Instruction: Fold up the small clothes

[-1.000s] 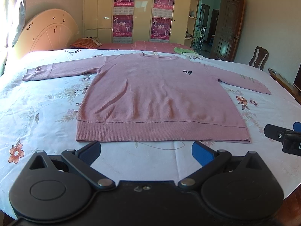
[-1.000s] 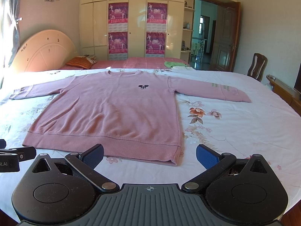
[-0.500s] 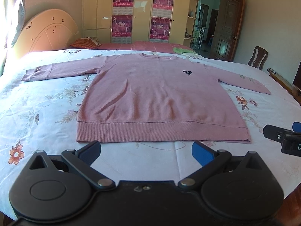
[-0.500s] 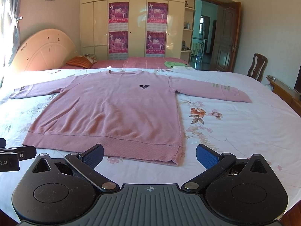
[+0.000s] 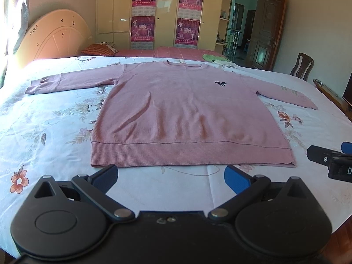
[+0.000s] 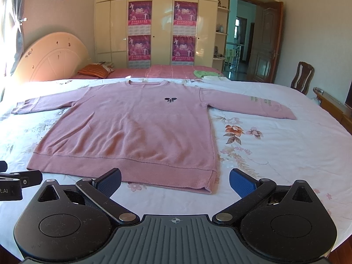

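A pink sweater (image 5: 187, 114) lies flat on the bed (image 5: 44, 136).

Its sleeves are spread out to both sides. My left gripper (image 5: 171, 176) and my right gripper (image 6: 175, 181) are both wide open, near the bottom hem, holding nothing.

Two low wrist views side by side near the hem, facing the headboard (image 5: 52, 37), sharing the sweater (image 5: 184, 114).

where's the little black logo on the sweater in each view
Left wrist: logo right of centre, upper chest of the sweater.
Right wrist: logo near centre, just below the collar.
Shared landmark: green cloth on the far bed.
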The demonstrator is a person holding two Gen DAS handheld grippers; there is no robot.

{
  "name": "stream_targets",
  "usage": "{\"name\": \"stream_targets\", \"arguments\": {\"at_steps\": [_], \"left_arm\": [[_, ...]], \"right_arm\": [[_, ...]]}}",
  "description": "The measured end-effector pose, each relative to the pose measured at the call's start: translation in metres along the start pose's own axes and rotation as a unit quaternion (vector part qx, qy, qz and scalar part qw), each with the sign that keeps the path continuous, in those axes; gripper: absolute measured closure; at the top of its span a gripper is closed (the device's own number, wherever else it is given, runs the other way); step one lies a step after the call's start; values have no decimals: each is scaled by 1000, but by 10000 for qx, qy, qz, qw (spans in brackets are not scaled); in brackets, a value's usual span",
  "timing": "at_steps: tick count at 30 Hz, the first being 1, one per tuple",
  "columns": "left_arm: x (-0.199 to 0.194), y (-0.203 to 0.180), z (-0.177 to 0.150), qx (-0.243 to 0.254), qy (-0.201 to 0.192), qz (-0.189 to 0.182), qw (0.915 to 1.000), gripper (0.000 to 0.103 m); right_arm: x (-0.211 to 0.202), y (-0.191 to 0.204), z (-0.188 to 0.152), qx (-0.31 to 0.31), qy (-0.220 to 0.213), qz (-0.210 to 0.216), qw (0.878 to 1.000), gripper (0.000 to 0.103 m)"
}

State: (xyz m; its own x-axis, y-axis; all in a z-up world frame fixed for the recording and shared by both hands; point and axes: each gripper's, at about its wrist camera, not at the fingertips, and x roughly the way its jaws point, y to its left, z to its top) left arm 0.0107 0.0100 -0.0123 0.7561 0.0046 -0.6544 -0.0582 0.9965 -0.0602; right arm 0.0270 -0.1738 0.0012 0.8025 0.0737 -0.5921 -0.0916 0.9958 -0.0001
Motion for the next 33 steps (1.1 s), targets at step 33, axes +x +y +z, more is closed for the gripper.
{"name": "stream_targets", "arguments": {"at_steps": [33], "left_arm": [[164,-29,115,-46,-125,-212,9997,6]], "right_arm": [[140,-146,76,1050,-101,-447,9934,1]]}}
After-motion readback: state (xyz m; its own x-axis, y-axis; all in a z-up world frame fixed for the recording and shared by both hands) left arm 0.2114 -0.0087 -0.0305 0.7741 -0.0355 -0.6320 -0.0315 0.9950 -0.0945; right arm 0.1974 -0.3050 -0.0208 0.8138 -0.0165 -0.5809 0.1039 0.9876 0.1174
